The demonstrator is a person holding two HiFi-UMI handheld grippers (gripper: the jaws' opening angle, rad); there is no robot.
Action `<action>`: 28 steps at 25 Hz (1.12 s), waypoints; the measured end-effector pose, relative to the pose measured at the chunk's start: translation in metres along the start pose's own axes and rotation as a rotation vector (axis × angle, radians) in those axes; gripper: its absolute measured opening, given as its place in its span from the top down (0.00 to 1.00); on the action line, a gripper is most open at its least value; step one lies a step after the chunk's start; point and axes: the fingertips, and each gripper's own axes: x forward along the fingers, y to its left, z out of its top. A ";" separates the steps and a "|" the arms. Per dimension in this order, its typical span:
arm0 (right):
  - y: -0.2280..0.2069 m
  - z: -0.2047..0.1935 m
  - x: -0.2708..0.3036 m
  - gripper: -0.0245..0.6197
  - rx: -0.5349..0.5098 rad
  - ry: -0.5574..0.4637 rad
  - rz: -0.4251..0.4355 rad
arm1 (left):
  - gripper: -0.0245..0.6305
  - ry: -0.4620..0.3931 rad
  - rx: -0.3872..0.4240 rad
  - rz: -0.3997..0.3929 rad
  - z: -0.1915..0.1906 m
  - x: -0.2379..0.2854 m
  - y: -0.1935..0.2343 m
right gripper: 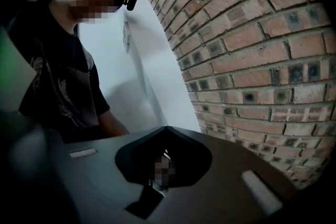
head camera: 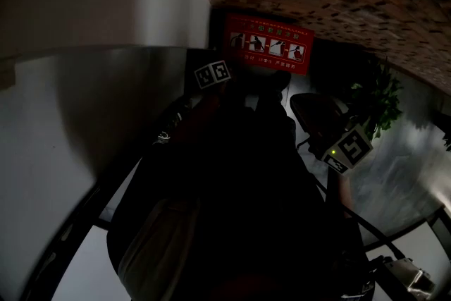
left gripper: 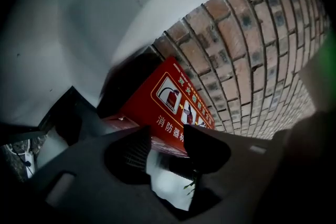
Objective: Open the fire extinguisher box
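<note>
Far left: smooth white wall (head camera: 84,3), matte, bending away into shadow. Beside it the left claw (left gripper: 167,136), dull grey plastic with rounded shoulders, jaws held well apart and pinching nothing; a ribbed pad (left gripper: 137,150) on its left jaw, barely readable in the gloom. Just past the gap, the fire extinguisher box (left gripper: 157,107): flat-faced, glossy red, printed with white characters and a strip of small extinguisher pictures. Sits in the dark corner where the white wall meets the brick wall (left gripper: 252,50). Lower edge cut off behind the jaws; no contact with it to be seen. Bricks rough, reddish-brown, with pale mortar lines.

In the head view, a checkered marker cube (head camera: 213,74) just below and left of the box's red face. Middle of that view a black mass, shapes unreadable. Further right, a second marker cube (head camera: 350,148) with a small green light, then a leafy plant (head camera: 373,99), half lost in the dark.

Right claw (right gripper: 167,129): tips pressed together to a point, gripping nothing. Behind it at the left, a person in a dark T-shirt (right gripper: 58,76) wearing a headset.
</note>
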 end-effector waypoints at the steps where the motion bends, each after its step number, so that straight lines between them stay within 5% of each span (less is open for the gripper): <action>1: -0.004 -0.002 0.000 0.96 0.001 0.013 -0.001 | 0.67 -0.002 -0.005 -0.007 0.000 0.000 0.001; 15: -0.024 -0.009 -0.009 0.96 0.033 0.044 0.006 | 0.66 0.029 -0.037 0.092 -0.021 -0.007 0.025; 21: -0.023 -0.020 -0.020 0.96 0.041 0.081 -0.004 | 0.65 -0.035 -0.171 -0.018 -0.013 0.021 0.007; 28: -0.026 -0.025 -0.038 0.96 0.072 0.085 -0.060 | 0.64 -0.077 -0.222 -0.005 -0.008 0.033 0.015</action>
